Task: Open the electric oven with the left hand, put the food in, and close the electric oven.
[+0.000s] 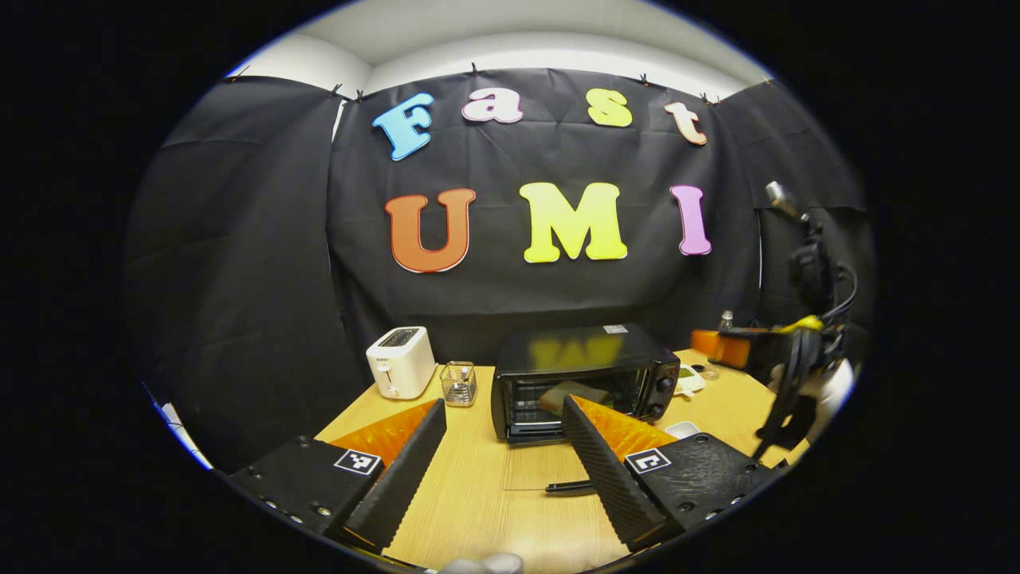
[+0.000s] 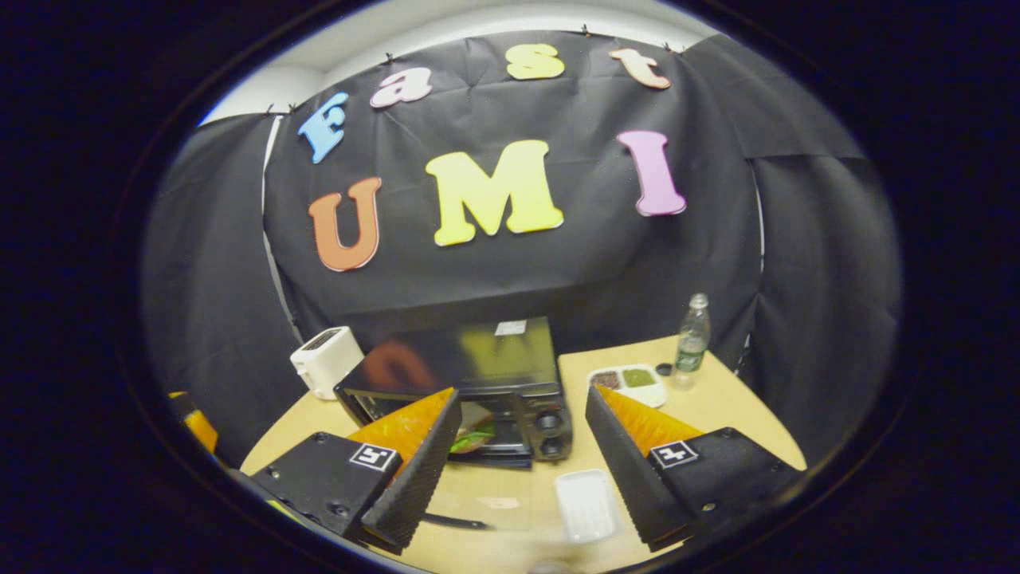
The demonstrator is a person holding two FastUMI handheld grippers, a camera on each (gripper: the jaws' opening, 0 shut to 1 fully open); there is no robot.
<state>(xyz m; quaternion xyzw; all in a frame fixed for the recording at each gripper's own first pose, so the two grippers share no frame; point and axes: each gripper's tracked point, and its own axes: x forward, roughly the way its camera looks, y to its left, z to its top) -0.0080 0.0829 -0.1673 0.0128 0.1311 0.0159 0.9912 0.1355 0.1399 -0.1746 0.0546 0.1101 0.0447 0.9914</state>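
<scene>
Dim booth, overhead light, glare on the oven top (image 2: 470, 351), curved fisheye edges.

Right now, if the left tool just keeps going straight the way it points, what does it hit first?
Most likely the oven: it sits dead ahead between the open fingers of the left tool, with bare table before it. The oven door looks folded down, so its front edge may come first; depth is unclear.

Black electric oven (image 1: 580, 381) open on table; food (image 2: 472, 437) apparently inside.
</scene>
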